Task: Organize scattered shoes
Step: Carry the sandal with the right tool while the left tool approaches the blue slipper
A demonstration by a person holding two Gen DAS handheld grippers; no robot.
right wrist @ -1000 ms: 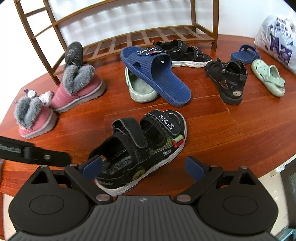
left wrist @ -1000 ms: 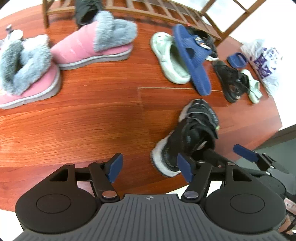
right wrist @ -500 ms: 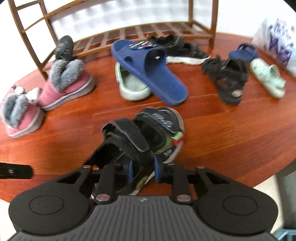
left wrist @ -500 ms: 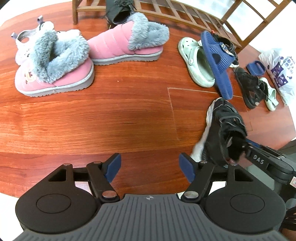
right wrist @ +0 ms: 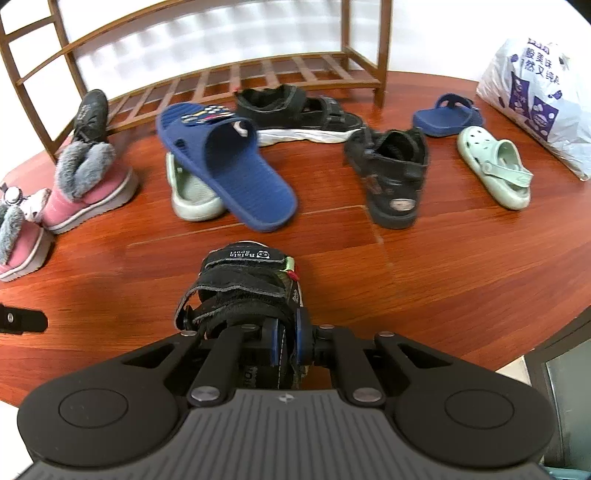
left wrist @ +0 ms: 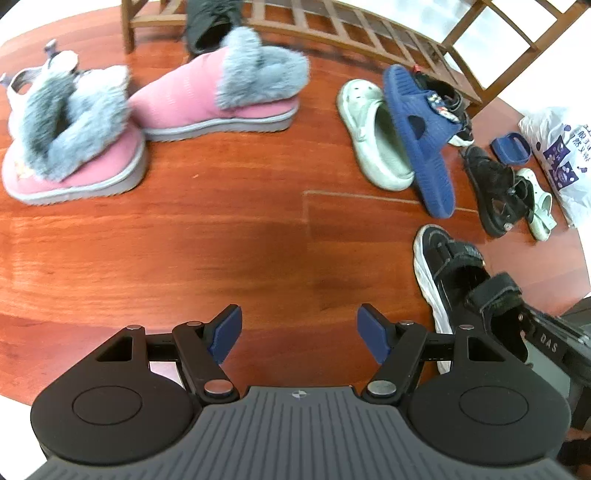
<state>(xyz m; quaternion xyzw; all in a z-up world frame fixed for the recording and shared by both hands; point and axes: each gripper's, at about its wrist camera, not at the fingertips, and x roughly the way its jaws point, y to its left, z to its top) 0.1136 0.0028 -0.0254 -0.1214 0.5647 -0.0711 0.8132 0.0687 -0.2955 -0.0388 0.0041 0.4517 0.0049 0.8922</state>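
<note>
Reddish wooden flooring (left wrist: pixel 229 236) fills the left wrist view, with a slatted wooden shoe rack (left wrist: pixel 354 33) along its far edge. The left gripper (left wrist: pixel 299 328) hovers over bare boards, its blue-padded fingers spread wide with nothing between them. Two pink fur-trimmed boots (left wrist: pixel 214 99) lie toward the far left, a pale green clog (left wrist: pixel 373 136) with a blue slide (left wrist: pixel 421 136) leaning across it sits to the far right, and the black strapped sandal (left wrist: pixel 461 280) is at the near right, where the other tool reaches it.

From the right wrist view, the right gripper (right wrist: pixel 286 341) has its fingers pinched on the heel end of that black strapped sandal (right wrist: pixel 243 280), whose toe points toward the rack (right wrist: pixel 258 70). Beyond it lie the blue slide (right wrist: pixel 229 166), another black sandal (right wrist: pixel 391 173), a small green clog (right wrist: pixel 495 170), a small blue slipper (right wrist: pixel 447 116) and a white plastic bag (right wrist: pixel 535 99) at the far right corner
</note>
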